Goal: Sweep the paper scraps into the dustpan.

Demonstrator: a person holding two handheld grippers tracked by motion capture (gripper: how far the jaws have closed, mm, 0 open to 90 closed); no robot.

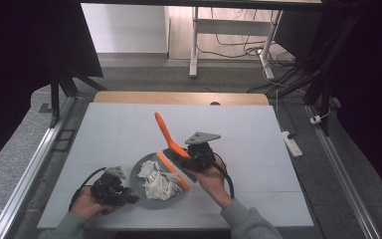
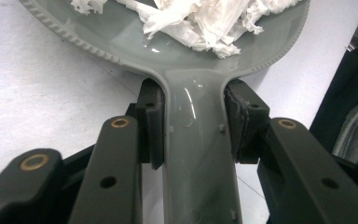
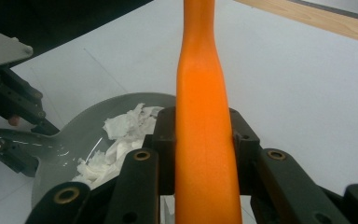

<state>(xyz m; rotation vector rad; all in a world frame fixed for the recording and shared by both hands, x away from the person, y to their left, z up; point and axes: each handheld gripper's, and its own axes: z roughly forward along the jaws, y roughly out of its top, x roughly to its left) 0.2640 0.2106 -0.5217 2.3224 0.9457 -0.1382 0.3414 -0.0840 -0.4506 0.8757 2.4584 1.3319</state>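
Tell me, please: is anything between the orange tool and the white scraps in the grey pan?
Nothing visible. The orange tool, clamped in the right gripper, has its edge at the pan beside the white scraps. The left gripper clamps the pan's handle.

Overhead forward-down, two close tool cameras

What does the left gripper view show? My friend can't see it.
The left gripper pinches the handle of a grey dustpan between its two black jaws. White torn paper scraps lie in the pan, on a white table.
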